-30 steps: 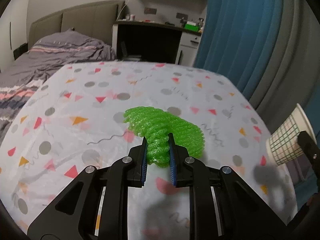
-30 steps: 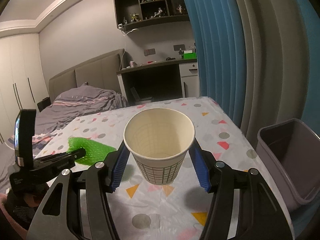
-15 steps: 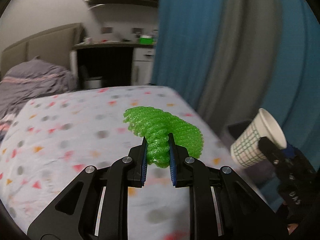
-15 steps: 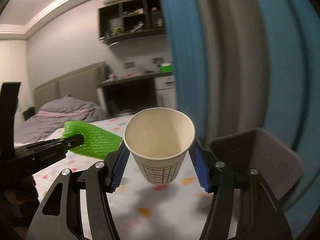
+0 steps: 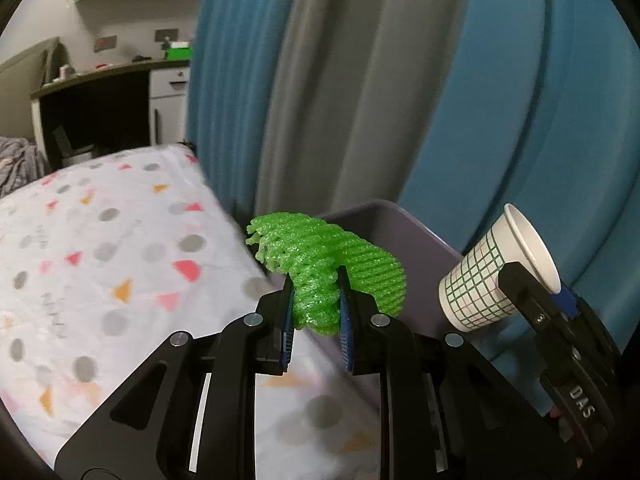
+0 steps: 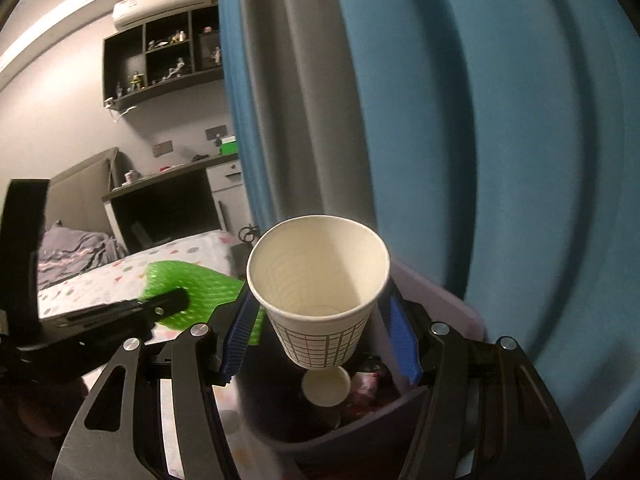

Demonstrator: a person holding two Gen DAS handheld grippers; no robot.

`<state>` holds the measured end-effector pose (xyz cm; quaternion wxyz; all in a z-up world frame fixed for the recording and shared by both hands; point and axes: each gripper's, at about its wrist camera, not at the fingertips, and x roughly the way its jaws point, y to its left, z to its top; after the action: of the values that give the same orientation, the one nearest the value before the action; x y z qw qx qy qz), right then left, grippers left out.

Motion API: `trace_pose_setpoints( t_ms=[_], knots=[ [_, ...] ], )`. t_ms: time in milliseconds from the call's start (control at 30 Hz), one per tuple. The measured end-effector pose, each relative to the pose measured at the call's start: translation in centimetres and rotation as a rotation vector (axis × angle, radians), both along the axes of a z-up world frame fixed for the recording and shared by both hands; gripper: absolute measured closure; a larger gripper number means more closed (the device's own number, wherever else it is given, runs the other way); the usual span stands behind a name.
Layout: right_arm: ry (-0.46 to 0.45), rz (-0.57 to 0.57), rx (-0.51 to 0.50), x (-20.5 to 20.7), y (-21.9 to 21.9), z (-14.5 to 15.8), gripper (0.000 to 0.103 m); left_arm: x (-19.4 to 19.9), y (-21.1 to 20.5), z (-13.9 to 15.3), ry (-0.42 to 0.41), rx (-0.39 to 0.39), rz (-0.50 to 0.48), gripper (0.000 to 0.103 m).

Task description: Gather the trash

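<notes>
My left gripper [image 5: 315, 280] is shut on a green foam net sleeve [image 5: 320, 256], held in the air at the table's right edge, in front of the grey bin [image 5: 404, 236]. My right gripper [image 6: 320, 312] is shut on a white paper cup [image 6: 318, 292] with a green grid print, upright, open mouth toward the camera, held above the grey bin [image 6: 448, 304]. Inside the bin lie another paper cup [image 6: 326, 388] and some pinkish trash. In the left wrist view the cup [image 5: 488, 276] and the right gripper [image 5: 532, 300] show at the right; in the right wrist view the green sleeve [image 6: 188, 296] shows at the left.
A table with a white cloth [image 5: 100, 264] printed with dots and triangles lies to the left of the bin. Blue and grey curtains [image 5: 400, 80] hang close behind the bin. A desk [image 5: 92, 112], shelves [image 6: 160, 60] and a bed [image 6: 76, 252] stand farther back.
Both grippers have swung right, from over the table to the bin by the curtains. The green sleeve and the cup stay gripped as before. The bin's inside has come into the right wrist view.
</notes>
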<state>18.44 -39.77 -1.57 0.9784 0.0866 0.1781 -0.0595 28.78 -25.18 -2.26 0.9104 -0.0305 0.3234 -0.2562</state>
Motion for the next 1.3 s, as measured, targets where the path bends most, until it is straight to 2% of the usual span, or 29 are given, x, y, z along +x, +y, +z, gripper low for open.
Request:
trace_pose_setpoints(
  t_ms=[100, 167, 233, 333, 433, 533, 633, 700, 833, 1067, 1133, 1300],
  knots=[
    [0.011, -0.003, 0.008, 0.5, -0.5, -0.5, 0.044, 0.4, -1.6, -1.1, 0.022, 0.000, -0.048, 0.080],
    [0.022, 0.001, 0.008, 0.8, -0.7, -1.1, 0.044, 0.6, -1.9, -1.9, 0.037, 0.004, -0.062, 0.070],
    [0.037, 0.003, 0.012, 1.4, -0.9, -1.5, 0.043, 0.7, -1.7, -2.5, 0.058, 0.006, -0.053, 0.047],
    [0.061, 0.013, 0.015, 2.1, -0.9, -2.3, 0.043, 0.7, -0.3, -2.9, 0.059, 0.000, -0.014, 0.033],
    [0.077, 0.019, 0.010, 2.9, -0.6, -2.9, 0.042, 0.4, 1.1, -2.8, 0.048, 0.001, 0.031, 0.023],
    [0.098, 0.023, 0.012, 3.6, -0.2, -3.6, 0.041, -0.5, 3.0, -2.3, 0.029, 0.000, 0.068, 0.017],
    [0.112, 0.025, 0.009, 3.9, -0.3, -3.9, 0.033, -1.6, 4.3, -1.7, -0.027, 0.035, 0.116, 0.009],
    [0.122, 0.022, 0.007, 3.9, -0.2, -3.9, 0.031, -2.8, 5.2, -1.2, -0.076, 0.061, 0.162, 0.006],
    [0.108, 0.003, -0.006, 3.1, 0.0, -3.3, 0.022, -4.4, 7.0, -0.6, -0.129, 0.096, 0.238, 0.006],
    [0.111, -0.007, -0.074, 0.8, 2.5, -1.6, 0.013, -7.5, 11.1, 0.7, -0.152, 0.112, 0.367, 0.006],
    [0.104, -0.006, -0.096, -0.2, 3.6, -1.2, 0.007, -8.6, 12.2, 0.9, -0.163, 0.118, 0.397, 0.006],
    [0.076, 0.017, -0.121, -2.9, 6.6, -0.2, 0.006, -11.6, 14.9, 1.0, -0.168, 0.144, 0.443, 0.006]
  ],
)
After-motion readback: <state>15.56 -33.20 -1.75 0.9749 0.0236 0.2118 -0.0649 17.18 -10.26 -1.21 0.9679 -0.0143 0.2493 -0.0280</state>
